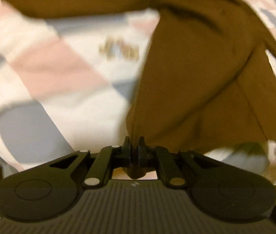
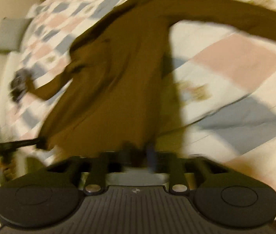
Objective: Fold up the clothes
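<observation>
Brown long-sleeved garment [image 1: 196, 81] of soft fabric is lying spread across a bed covered by a patchwork quilt [image 1: 46, 62] of pink, grey-blue and cream squares. In the left wrist view, the black left gripper [image 1: 134, 142] is pointing down at the bed with its fingers [image 1: 126, 143] pressed together, pinching a fold at the garment's edge, and a bit of brown cloth is poking out behind them. One sleeve is stretching across the quilt towards the top left of that view. In the right wrist view, which is heavily blurred, the black right gripper [image 2: 138, 150] is hanging over the near end of the garment with its fingers [image 2: 151, 152] standing apart; brown cloth is showing in the gap, but whether the fingers are touching it cannot be told. The left gripper is also appearing at the left edge of this view, gripping the garment's side. A grey pillow [image 2: 9, 35] is lying at the far corner.
</observation>
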Tool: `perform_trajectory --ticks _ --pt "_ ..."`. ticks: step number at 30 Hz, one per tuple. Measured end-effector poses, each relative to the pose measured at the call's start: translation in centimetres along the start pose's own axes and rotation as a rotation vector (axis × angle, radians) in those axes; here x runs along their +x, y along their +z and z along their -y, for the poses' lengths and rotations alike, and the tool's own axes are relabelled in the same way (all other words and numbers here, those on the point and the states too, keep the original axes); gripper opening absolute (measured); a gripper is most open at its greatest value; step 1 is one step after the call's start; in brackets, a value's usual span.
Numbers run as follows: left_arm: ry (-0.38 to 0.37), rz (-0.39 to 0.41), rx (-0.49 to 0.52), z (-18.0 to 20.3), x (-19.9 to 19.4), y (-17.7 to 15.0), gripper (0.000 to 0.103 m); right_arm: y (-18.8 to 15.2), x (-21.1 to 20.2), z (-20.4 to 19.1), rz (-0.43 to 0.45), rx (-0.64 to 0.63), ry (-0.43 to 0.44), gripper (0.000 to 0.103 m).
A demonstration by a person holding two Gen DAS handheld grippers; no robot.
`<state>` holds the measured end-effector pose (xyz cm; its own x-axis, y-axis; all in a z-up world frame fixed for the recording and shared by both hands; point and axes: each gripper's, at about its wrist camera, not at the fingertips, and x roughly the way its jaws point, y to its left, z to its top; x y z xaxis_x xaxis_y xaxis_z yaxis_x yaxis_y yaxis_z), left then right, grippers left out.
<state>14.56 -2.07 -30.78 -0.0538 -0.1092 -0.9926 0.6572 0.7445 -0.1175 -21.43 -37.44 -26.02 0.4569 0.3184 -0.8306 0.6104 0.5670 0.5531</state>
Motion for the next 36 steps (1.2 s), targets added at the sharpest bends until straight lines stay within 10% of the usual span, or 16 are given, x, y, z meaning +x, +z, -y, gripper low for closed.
perform_trajectory --ticks 1,6,13,17,19,22,29,36 --pt "0.016 -0.026 0.027 0.5 1.3 -0.1 0.007 -0.7 1.0 -0.3 -0.022 -0.021 -0.027 0.087" --pt "0.069 -0.037 0.15 1.6 2.9 -0.5 0.015 -3.2 5.0 3.4 -0.075 0.149 -0.086 0.072" --pt "0.026 -0.01 0.073 -0.9 2.9 1.2 0.018 -4.2 7.5 8.3 0.099 0.474 0.14 0.059" --pt "-0.064 -0.016 0.024 -0.7 4.0 2.4 0.041 -4.3 11.8 8.0 0.063 0.486 0.147 0.048" --pt "-0.068 -0.038 0.018 0.2 5.1 2.2 0.034 -4.1 13.4 7.1 0.051 0.479 0.149 0.048" --pt "-0.075 -0.052 0.052 0.7 5.0 1.9 0.002 -3.7 14.1 5.1 0.021 0.411 0.138 0.005" --pt "-0.144 0.055 0.122 1.1 -2.1 -0.1 0.003 -3.9 3.1 4.3 0.095 0.261 0.057 0.004" --pt "-0.038 -0.025 0.213 3.9 2.6 -2.9 0.003 -6.0 0.9 6.3 0.022 0.218 -0.059 0.004"
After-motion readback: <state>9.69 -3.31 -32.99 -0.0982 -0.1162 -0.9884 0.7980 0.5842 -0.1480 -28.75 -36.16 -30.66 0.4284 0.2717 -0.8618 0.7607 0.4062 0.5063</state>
